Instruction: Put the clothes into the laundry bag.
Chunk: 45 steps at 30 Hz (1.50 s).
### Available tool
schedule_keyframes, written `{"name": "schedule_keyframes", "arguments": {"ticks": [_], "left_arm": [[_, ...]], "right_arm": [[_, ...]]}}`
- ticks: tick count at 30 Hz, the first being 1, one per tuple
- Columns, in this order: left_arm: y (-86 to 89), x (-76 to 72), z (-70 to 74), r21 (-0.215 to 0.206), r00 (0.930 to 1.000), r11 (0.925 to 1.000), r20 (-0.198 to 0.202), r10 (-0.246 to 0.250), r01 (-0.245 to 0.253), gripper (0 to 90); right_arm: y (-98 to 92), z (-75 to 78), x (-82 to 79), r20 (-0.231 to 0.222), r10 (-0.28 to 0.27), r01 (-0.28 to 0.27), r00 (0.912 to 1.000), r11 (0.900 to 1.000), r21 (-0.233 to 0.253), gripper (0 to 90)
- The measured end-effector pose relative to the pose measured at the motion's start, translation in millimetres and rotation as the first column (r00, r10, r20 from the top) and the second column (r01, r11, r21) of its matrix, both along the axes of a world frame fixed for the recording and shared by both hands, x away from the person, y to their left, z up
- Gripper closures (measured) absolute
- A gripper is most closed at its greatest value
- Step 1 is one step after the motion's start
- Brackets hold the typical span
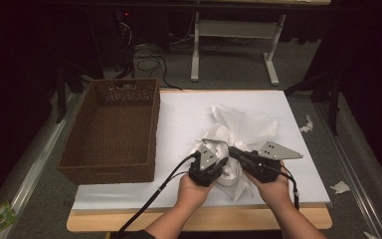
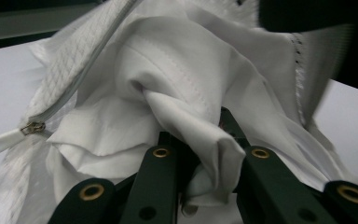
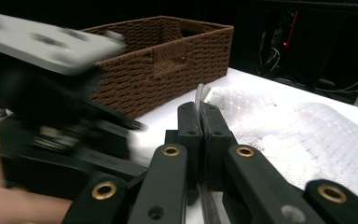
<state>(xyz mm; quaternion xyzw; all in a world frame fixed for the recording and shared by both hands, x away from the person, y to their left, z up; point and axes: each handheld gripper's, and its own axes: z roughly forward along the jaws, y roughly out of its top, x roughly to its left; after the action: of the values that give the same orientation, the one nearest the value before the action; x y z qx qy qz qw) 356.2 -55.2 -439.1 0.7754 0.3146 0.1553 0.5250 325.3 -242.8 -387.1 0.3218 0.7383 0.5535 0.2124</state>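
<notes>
Near the front edge of the white table cover (image 1: 189,114), a crumpled white mesh bag (image 1: 238,129), with both grippers meeting at its near end. Left gripper (image 1: 214,158) coming in from the bag's left, right gripper (image 1: 236,154) from its right, tips almost touching over the bunched fabric.

Seen along the left gripper (image 2: 205,154), jaws part-way apart with a thick fold of plain white cloth (image 2: 186,112) pinched and spilling between them. Beside that fold, a zip with its white pull tab (image 2: 7,137) hanging toward the table, the zip line climbing up and away from the jaws.

Seen along the right gripper (image 3: 200,135), jaws pressed nearly flat together on a thin strip, probably the bag's zip edge, though too narrow and edge-on for certainty. Beyond those tips, the mesh (image 3: 303,140) spreading flat over the cover.

Key relation: bulk of the bag lying forward and slightly right of both hands, long axis running away from the person toward the far edge. Open end and zip at the near side, right between the two grips. Both hands equally close, so no reach needed; any opening or stuffing move likely a matter of pulling the two held edges apart sideways.

Well to the left, a brown wicker basket (image 1: 112,129), empty, left hand the nearer one to it, with bare cover between.
</notes>
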Motion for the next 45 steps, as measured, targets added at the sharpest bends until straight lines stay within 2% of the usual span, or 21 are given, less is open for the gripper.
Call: {"name": "schedule_keyframes", "arguments": {"ticks": [5, 6, 10, 13, 18, 19, 23, 28, 29, 30, 31, 32, 33, 34, 36, 37, 39, 40, 41, 42, 45], "left_arm": [[-20.4, 18.4, -11.9, 0.008, 0.9990, 0.9990, -0.007, 0.044, -0.044, 80.4], [-27.4, 27.2, -16.8, 0.011, 0.9972, 0.9972, -0.005, 0.074, -0.074, 80.2], [-31.6, 40.9, -24.4, 0.028, 0.9933, 0.9934, -0.028, 0.112, -0.111, 78.6], [-31.3, 40.1, -24.5, 0.015, 0.9943, 0.9945, -0.023, 0.104, -0.104, 75.3], [-13.5, 24.2, -17.0, -0.040, 0.9991, 0.9983, -0.001, 0.043, -0.043, 60.2], [-2.6, 14.9, -14.2, -0.060, 0.9994, 0.9976, 0.007, 0.034, -0.033, 51.1], [18.8, -0.9, -13.0, -0.077, 0.9992, 0.9964, 0.014, 0.037, -0.036, 31.1], [35.7, -4.7, -20.8, -0.019, 0.9974, 0.9977, 0.030, 0.066, -0.065, 18.4], [39.6, -1.9, -24.1, -0.006, 0.9971, 0.9973, 0.017, 0.074, -0.074, 16.2], [43.7, 6.9, -31.3, 0.019, 0.9944, 0.9951, -0.040, 0.098, -0.097, 15.2], [43.7, 6.9, -31.3, 0.019, 0.9944, 0.9951, -0.040, 0.098, -0.097, 15.4], [43.9, 15.5, -38.2, 0.035, 0.9908, 0.9951, -0.095, 0.096, -0.093, 16.2], [43.9, 15.5, -38.2, 0.035, 0.9908, 0.9951, -0.095, 0.096, -0.093, 16.9], [40.8, 22.2, -41.7, 0.056, 0.9834, 0.9952, -0.158, 0.088, -0.080, 17.5], [39.6, 23.3, -41.8, 0.054, 0.9837, 0.9972, -0.169, 0.061, -0.053, 21.3], [37.5, 24.1, -42.2, 0.057, 0.9825, 0.9979, -0.182, 0.041, -0.031, 29.2], [33.6, 24.8, -42.5, 0.095, 0.9819, 0.9955, -0.188, 0.020, -0.002, 35.6], [33.1, 24.4, -42.5, 0.100, 0.9832, 0.9950, -0.182, 0.012, 0.006, 49.9], [32.7, 23.9, -42.4, 0.105, 0.9837, 0.9945, -0.179, 0.016, 0.003, 49.9], [32.8, 23.4, -42.2, 0.103, 0.9844, 0.9947, -0.176, 0.012, 0.006, 65.4], [34.0, 20.1, -41.4, 0.103, 0.9880, 0.9943, -0.154, -0.008, 0.024, 79.5]], "right_arm": [[-4.5, -0.3, 0.7, -0.009, 0.001, -0.001, 1.0000, 1.000, 0.012, 89.4], [-9.2, -0.8, 1.6, -0.013, -0.007, 0.008, 0.9999, 1.000, 0.025, 89.4], [-19.2, 1.1, 1.7, -0.014, -0.016, 0.016, 0.9998, 0.998, 0.053, 89.5], [-20.4, 1.1, 1.8, -0.011, -0.020, 0.021, 0.9997, 0.999, 0.049, 89.5], [-20.7, 0.8, 1.4, -0.013, -0.020, 0.021, 0.9997, 0.999, 0.033, 89.4], [-19.8, 0.4, 2.1, -0.014, -0.018, 0.019, 0.9997, 0.999, 0.031, 89.4], [-16.8, -0.2, 2.0, -0.011, -0.017, 0.017, 0.9998, 1.000, 0.015, 89.4], [-15.5, -0.4, 1.9, -0.020, -0.022, 0.022, 0.9996, 1.000, 0.019, 89.4], [-15.4, -0.5, 1.8, -0.021, -0.021, 0.022, 0.9996, 1.000, 0.018, 89.4], [-14.9, -0.8, 2.2, -0.015, -0.020, 0.020, 0.9997, 1.000, 0.016, 89.4], [-14.9, -0.8, 2.2, -0.015, -0.020, 0.020, 0.9997, 1.000, 0.016, 89.4], [-14.6, -1.2, 2.4, -0.020, -0.020, 0.020, 0.9996, 1.000, 0.015, 89.4], [-14.6, -1.2, 2.4, -0.020, -0.020, 0.020, 0.9996, 1.000, 0.015, 89.4], [-14.6, -1.6, 2.5, -0.023, -0.020, 0.021, 0.9995, 1.000, 0.015, 89.4], [-14.9, -1.8, 2.8, -0.020, -0.019, 0.019, 0.9996, 1.000, 0.014, 89.4], [-15.4, -2.0, 2.9, -0.019, -0.020, 0.020, 0.9996, 1.000, 0.012, 89.4], [-15.8, -3.0, 3.9, -0.026, -0.022, 0.023, 0.9994, 1.000, 0.019, 89.4], [-15.6, -3.8, 4.8, -0.028, -0.023, 0.023, 0.9993, 1.000, 0.015, 89.4], [-15.6, -3.8, 4.8, -0.028, -0.023, 0.023, 0.9993, 1.000, 0.015, 89.4], [-15.2, -3.8, 4.8, -0.028, -0.021, 0.021, 0.9994, 1.000, 0.014, 89.4], [-14.4, -3.7, 4.5, -0.023, -0.018, 0.019, 0.9996, 1.000, 0.012, 89.4]]}}
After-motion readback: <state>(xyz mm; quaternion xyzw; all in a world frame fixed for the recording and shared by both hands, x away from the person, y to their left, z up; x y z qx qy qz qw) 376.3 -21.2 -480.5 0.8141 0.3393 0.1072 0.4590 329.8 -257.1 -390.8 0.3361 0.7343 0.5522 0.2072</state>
